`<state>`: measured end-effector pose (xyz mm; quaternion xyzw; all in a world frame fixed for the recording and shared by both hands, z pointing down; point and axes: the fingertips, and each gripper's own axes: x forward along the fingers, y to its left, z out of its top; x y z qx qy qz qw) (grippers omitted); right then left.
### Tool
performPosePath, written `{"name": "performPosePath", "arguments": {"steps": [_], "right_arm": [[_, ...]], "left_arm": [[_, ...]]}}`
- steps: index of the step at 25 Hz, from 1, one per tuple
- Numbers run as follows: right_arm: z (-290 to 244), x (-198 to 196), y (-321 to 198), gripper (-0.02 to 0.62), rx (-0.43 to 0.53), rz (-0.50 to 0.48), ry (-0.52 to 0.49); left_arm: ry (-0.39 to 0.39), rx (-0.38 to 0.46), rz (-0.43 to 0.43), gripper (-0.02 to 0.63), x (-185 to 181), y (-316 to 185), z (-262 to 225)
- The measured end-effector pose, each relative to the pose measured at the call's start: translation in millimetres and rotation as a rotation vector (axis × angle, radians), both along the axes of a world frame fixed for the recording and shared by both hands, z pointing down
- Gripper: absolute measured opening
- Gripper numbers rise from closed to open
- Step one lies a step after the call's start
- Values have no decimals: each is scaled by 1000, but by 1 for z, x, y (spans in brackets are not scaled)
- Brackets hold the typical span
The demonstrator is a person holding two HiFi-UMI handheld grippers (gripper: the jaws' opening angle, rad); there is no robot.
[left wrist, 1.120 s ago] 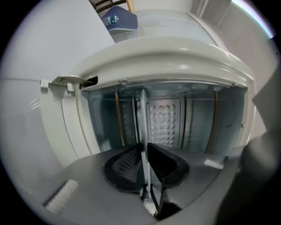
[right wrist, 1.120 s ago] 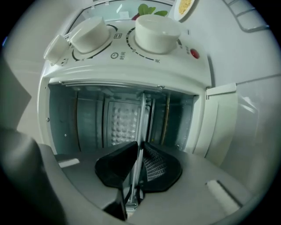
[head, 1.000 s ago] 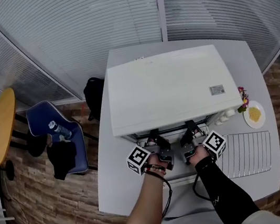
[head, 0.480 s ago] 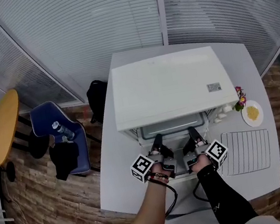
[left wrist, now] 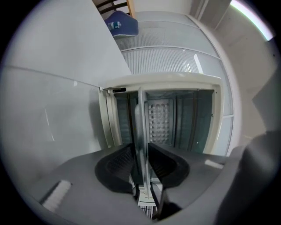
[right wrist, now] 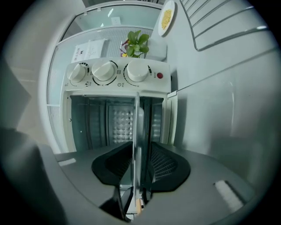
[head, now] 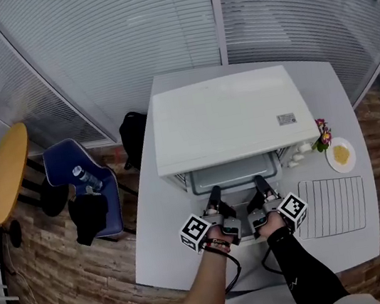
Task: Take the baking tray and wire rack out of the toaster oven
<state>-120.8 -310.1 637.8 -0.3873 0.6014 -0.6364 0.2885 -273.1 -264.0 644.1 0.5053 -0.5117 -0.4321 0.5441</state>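
Head view shows the baking tray (head: 233, 174) drawn partway out of the toaster oven (head: 231, 115). Its grey floor is now exposed below the oven's mouth, whereas a second ago both grippers were up against the opening and hardly any of the tray showed. The left gripper (head: 214, 194) and right gripper (head: 260, 183) sit side by side at the tray's near rim, having backed toward the person with it. In the left gripper view the pads stand narrow and clamped on the thin rim, which runs edge-on between them. In the right gripper view the same rim stands between the pads, but those jaws have just been opening and a dark gap shows beside the metal, so that grip looks released. The wire rack (head: 334, 204) already lies on the table (head: 159, 250), to the right of the oven and apart from it, so that half of the job appears done. The tray's far end seems still inside. With one side freed, the right gripper will probably need to grip again before the tray comes clear.
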Motion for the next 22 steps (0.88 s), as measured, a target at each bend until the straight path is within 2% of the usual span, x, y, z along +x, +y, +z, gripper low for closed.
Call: {"name": "performPosePath", "arguments": {"steps": [6,8,15,22], "right_arm": [[1,3,-19,106,-7,5,-7],[2,4,-23,48,-4,-2,0],[-1,5,-16,48,9,-18,-10],[-5,11,2,49,20,-18,-21]], "left_arm": [[-5,-26,3,115,0,-13,3],[6,-40,8,117,1,-15,6],[58,-21,-25,113,2,-7,5],[63,-12,-20,114,8,11,1]]}}
